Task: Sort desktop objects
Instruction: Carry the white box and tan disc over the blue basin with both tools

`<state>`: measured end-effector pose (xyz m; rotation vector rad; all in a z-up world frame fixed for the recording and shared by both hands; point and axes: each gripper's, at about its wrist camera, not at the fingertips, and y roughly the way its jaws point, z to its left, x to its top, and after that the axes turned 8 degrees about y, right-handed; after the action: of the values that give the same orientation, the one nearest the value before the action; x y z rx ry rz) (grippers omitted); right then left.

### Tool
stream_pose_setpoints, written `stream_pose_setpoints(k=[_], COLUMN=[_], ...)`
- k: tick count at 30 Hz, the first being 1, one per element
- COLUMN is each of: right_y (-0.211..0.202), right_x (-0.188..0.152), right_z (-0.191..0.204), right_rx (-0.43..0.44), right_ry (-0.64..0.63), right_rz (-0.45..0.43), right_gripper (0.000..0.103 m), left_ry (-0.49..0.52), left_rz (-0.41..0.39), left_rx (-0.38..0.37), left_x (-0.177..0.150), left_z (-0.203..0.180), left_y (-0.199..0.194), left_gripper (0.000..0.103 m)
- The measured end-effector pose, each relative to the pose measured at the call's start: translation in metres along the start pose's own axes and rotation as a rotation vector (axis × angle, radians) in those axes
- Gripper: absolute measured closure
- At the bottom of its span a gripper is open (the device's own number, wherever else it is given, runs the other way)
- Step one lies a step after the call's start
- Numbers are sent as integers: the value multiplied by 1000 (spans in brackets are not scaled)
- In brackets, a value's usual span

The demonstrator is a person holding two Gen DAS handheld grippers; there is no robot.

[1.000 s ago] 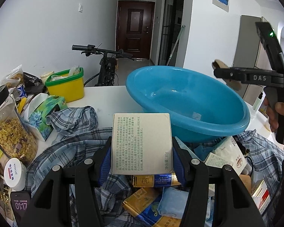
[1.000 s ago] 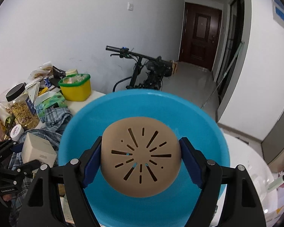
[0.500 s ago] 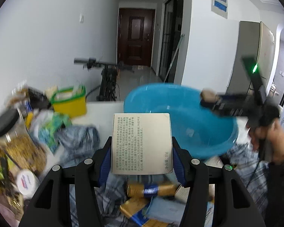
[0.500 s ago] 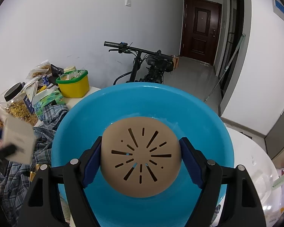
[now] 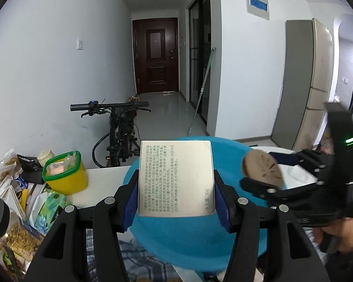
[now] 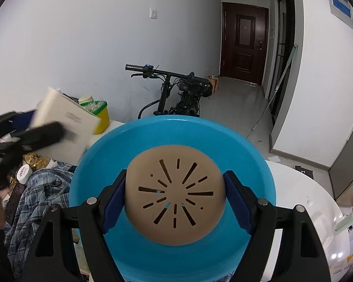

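Step in hand: both hands are bringing picked items to the blue plastic basin [image 6: 171, 141], which looks like the sorting target; 2 items are airborne, neither is released yet.
Left gripper [image 5: 176, 195]: clamped on a square white carton [image 5: 175, 178] with printed text on the face toward the camera; the blue pads press its 2 side edges.
Right gripper [image 6: 175, 199]: clamped on a round tan slotted cover [image 6: 175, 195], held flat-on to the camera with the pads at its 3 and 9 o'clock edges.
Carton position: held above the basin's near rim in the left wrist view; in the right wrist view it shows blurred at 10 o'clock of the basin, just outside the rim.
Cover position: over the basin's hollow, clear of its floor as far as I can tell.
Table clutter: yellow tub with green rim [image 5: 63, 176] at 9 o'clock of the basin, plaid shirt [image 6: 40, 192] at 8 o'clock, cereal jar [image 5: 9, 232] further left.
Next move: judged, the carton needs carrying further in over the hollow, then lowering before the pads part; the 2 tools are close, so 1 should clear first.
Change from earlier: the carton has risen off the clutter and travelled toward the basin, now overlapping it; the cover has barely shifted; both grips are unchanged.
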<state>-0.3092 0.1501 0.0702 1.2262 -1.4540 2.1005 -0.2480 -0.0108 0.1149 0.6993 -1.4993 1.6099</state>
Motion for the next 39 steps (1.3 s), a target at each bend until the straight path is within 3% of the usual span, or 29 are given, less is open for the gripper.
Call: stream_pose_setpoints(k=[11, 18, 39], right_y=[16, 19, 7], right_x=[-4, -7, -4], right_z=[-14, -8, -5], right_rx=[-31, -40, -23], right_ry=[28, 5, 5], right_rz=[41, 44, 25], right_gripper=[25, 25, 24], left_ry=[-26, -38, 9], left_rz=[73, 79, 90], left_rx=[-31, -32, -42], left_x=[-23, -26, -25], left_z=[7, 19, 3], left_y=[54, 53, 52], left_gripper=[45, 45, 45])
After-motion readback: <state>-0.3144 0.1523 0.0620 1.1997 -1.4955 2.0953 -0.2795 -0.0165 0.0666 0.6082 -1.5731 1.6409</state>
